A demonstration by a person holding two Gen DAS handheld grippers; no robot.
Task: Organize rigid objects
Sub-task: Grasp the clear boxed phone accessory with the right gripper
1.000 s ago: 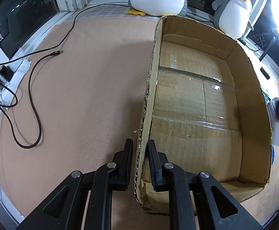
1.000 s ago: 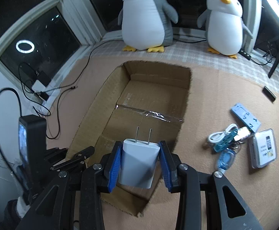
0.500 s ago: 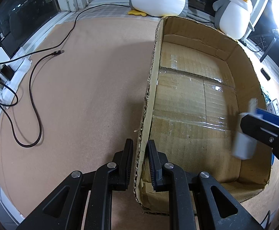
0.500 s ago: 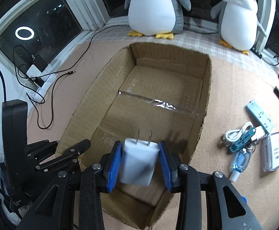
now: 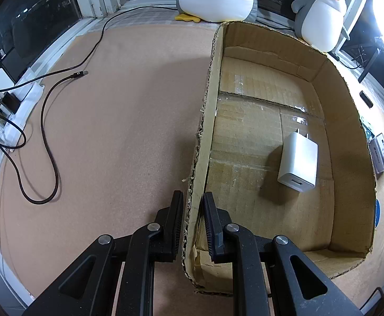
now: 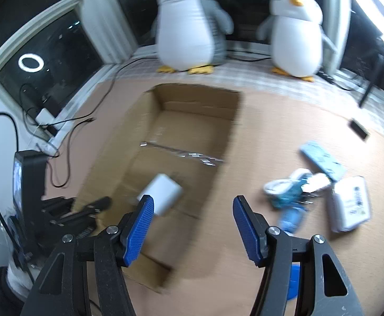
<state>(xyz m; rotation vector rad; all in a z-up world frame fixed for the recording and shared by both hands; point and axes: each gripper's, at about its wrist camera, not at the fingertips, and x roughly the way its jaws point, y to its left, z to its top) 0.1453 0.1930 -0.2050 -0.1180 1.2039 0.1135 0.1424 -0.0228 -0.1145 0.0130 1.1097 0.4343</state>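
Observation:
A white wall charger (image 5: 298, 166) lies flat on the floor of the open cardboard box (image 5: 347, 142); it also shows in the right wrist view (image 6: 163, 193), inside the box (image 6: 229, 121). My left gripper (image 5: 193, 220) is shut on the box's left wall near its front corner. My right gripper (image 6: 193, 222) is open and empty, above the box's near right edge. Right of the box lies a pile of small items (image 6: 297, 187): a white cable, blue pieces, a light blue strip (image 6: 322, 159) and a white packaged item (image 6: 350, 202).
Two plush penguins (image 6: 192, 29) (image 6: 296, 34) stand at the back by the window. A black cable (image 5: 47, 137) loops on the brown mat left of the box, beside a power strip (image 5: 10, 115). A small black object (image 6: 359, 129) lies at the far right.
My right gripper opened and let go of the white charger, which now lies in the box. The gripper has pulled back up and to the right. The left gripper stays clamped on the wall.

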